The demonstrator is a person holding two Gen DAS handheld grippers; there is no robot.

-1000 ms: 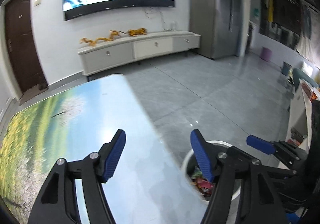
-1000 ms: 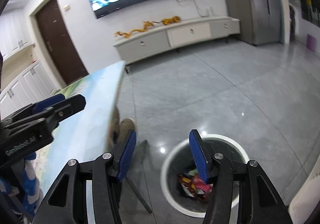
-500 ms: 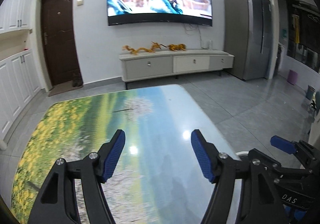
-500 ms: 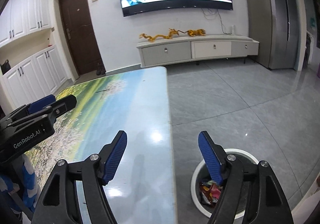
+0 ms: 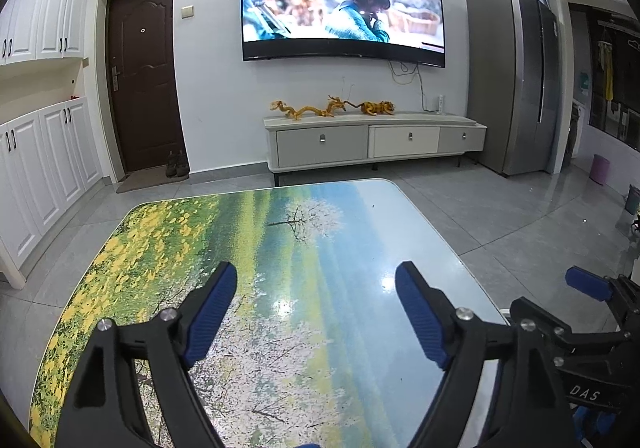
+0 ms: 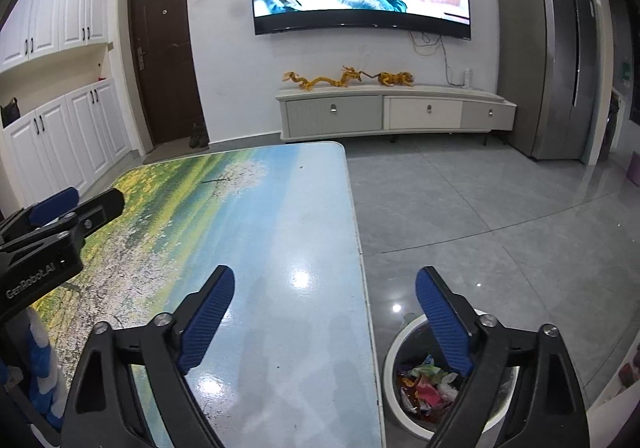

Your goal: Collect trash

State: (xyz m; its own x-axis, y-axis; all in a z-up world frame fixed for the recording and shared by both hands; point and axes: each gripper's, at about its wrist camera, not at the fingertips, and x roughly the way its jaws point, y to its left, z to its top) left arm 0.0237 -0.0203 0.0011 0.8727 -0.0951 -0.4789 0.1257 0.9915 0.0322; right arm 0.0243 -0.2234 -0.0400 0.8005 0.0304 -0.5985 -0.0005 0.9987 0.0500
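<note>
My left gripper is open and empty above the table, which has a landscape picture of yellow flowers and blossom trees on its top. My right gripper is open and empty over the table's right edge. A white-rimmed bin stands on the floor just right of the table, below the right finger. It holds several crumpled wrappers. The right gripper also shows at the right of the left wrist view, the left gripper at the left of the right wrist view.
A wall TV hangs over a low white cabinet with golden dragon figures. A dark door and white cupboards are at the left, a grey fridge at the right. Grey tile floor surrounds the table.
Both grippers have lifted and levelled from pointing down at the bin and floor to looking across the table. Both stayed open and empty.
</note>
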